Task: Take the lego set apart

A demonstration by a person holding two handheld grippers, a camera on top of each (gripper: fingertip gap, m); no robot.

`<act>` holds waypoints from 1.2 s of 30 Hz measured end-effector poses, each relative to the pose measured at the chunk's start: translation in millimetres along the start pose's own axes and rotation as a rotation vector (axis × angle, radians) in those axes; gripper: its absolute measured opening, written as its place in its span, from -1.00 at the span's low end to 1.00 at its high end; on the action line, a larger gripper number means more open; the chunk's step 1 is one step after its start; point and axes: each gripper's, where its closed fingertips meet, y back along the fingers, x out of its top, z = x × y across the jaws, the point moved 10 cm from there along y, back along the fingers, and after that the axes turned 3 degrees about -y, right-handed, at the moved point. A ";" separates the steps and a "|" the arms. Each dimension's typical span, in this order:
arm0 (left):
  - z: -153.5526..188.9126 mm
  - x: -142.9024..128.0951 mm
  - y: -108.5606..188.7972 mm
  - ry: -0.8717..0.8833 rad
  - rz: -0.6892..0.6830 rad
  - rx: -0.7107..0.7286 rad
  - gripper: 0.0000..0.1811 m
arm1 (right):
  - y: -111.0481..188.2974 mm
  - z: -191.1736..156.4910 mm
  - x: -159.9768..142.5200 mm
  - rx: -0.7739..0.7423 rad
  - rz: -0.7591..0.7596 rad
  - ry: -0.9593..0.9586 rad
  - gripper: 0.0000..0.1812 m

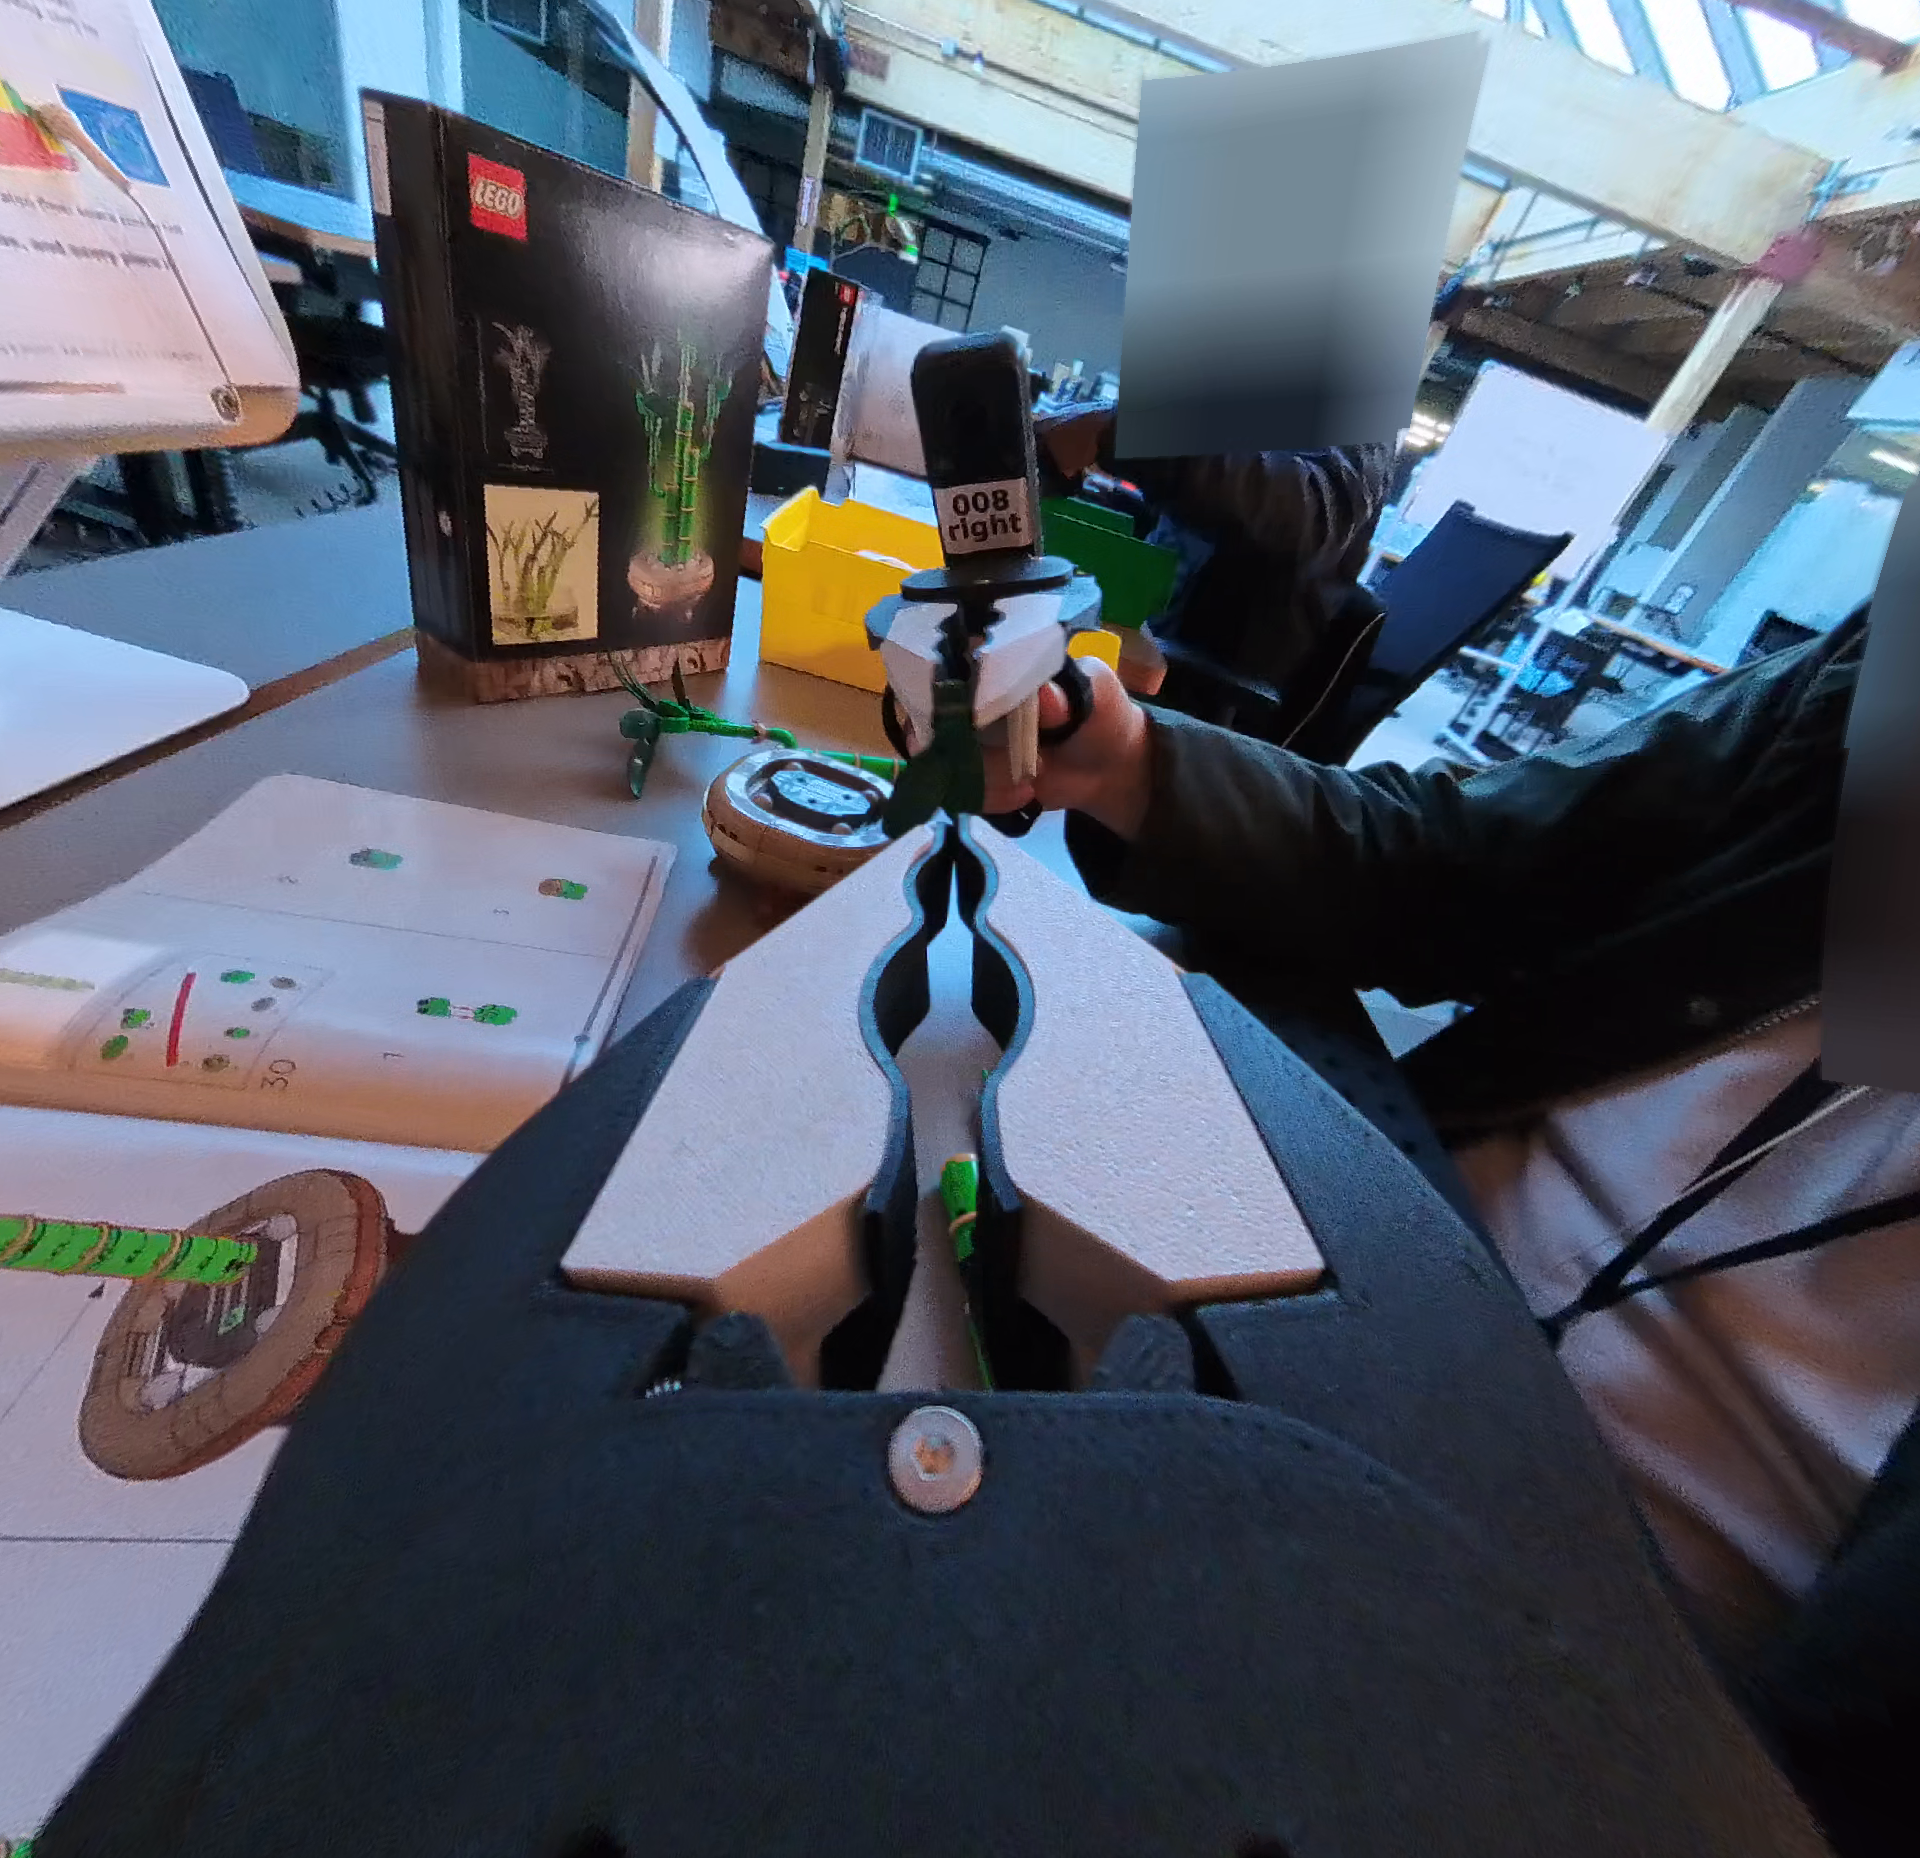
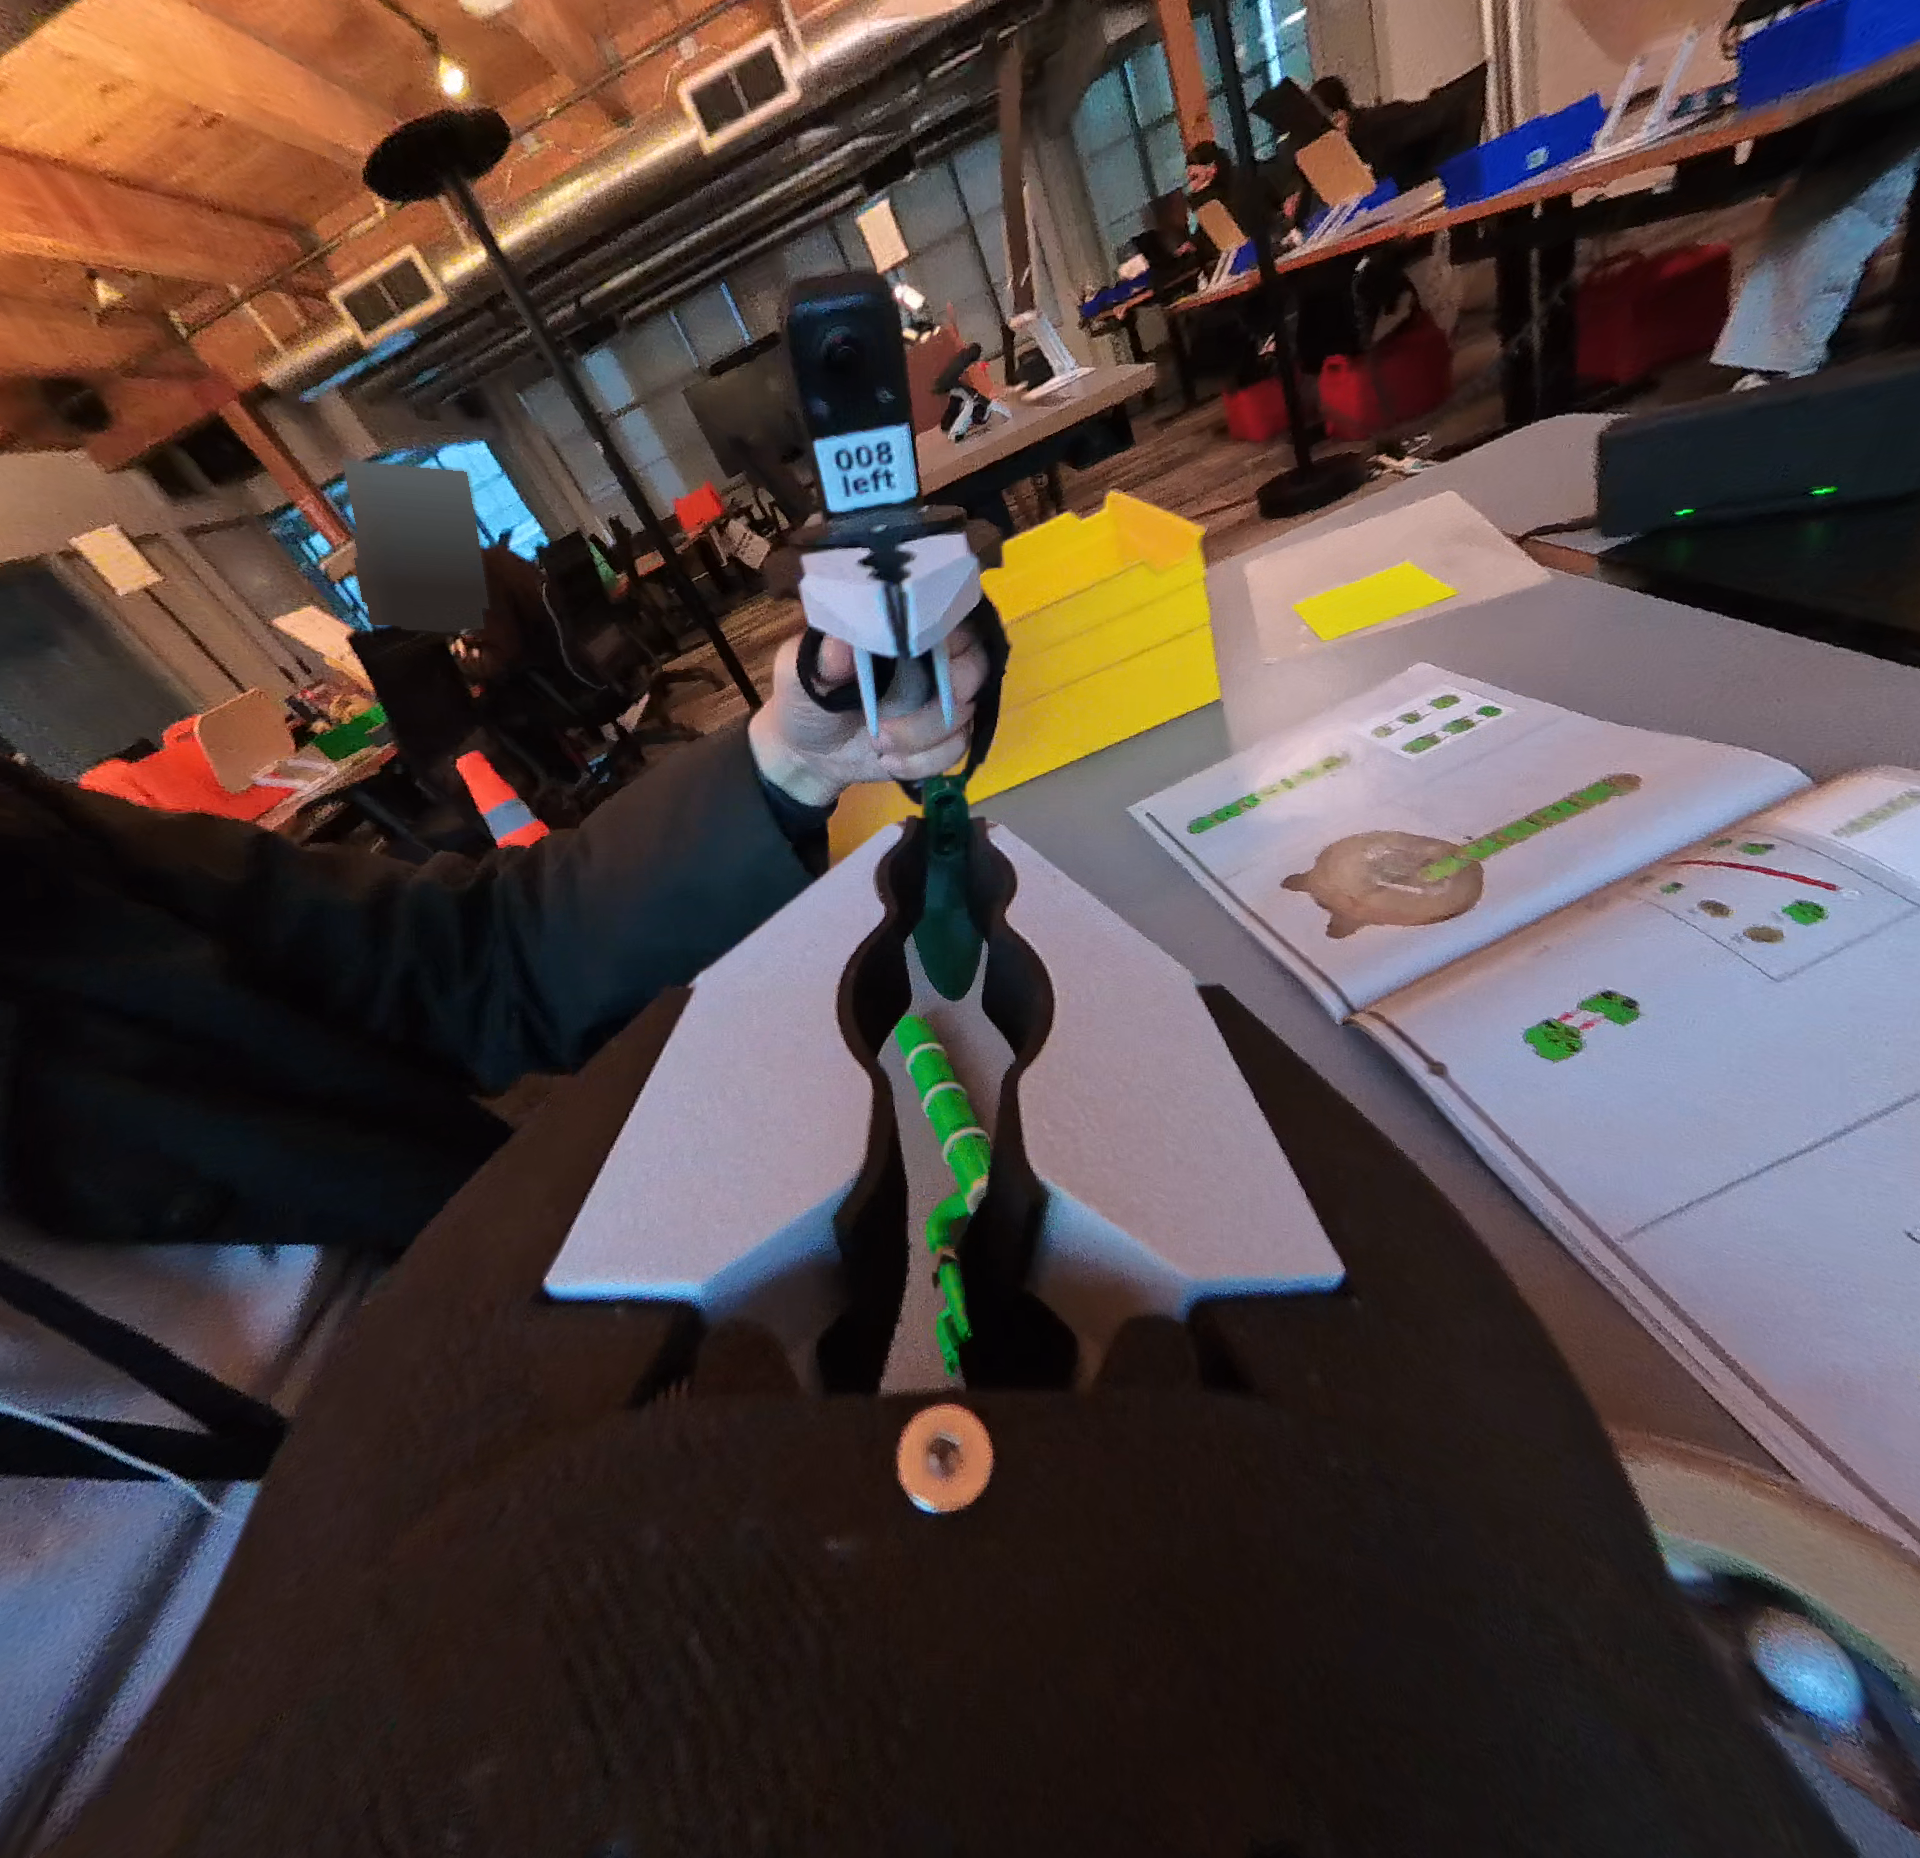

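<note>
My right gripper (image 2: 940, 837) is shut on a dark green leaf piece (image 2: 943, 925). The piece stands upright between its fingertips, with its holed end poking out beyond them. The left wrist view shows the same: the right gripper (image 1: 961, 686) holds the leaf (image 1: 935, 769) in the air. My left gripper (image 1: 951, 837) is shut, its tips right at the leaf's lower end. I cannot tell whether they touch it. It faces me in the right wrist view (image 2: 896, 603). A bright green bamboo stalk (image 2: 945, 1112) lies below, seen through the gap between the fingers.
A round brown base (image 1: 795, 811) and a leafy green stalk (image 1: 686, 722) lie on the table. Behind them stand the black set box (image 1: 571, 406) and a yellow bin (image 1: 831, 582). An open instruction booklet (image 1: 343, 956) lies to the left. A person's sleeve (image 1: 1455, 873) reaches in from the right.
</note>
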 end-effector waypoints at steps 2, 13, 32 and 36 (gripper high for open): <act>3.9 -5.8 -14.3 -0.022 -0.016 0.030 -0.77 | -13.7 -4.9 -4.8 0.028 -0.051 -0.001 -0.93; 6.4 -26.1 -59.5 0.067 -0.109 -0.060 -0.78 | -29.9 -7.0 -13.0 0.014 -0.082 -0.002 -0.93; 1.5 -30.7 -60.4 0.021 -0.164 0.008 -0.94 | -34.6 -6.2 -18.3 -0.079 -0.102 0.099 -0.92; 4.2 -30.3 -59.8 -0.003 -0.176 -0.006 -0.94 | -34.7 -5.9 -19.9 -0.039 -0.105 0.087 -0.92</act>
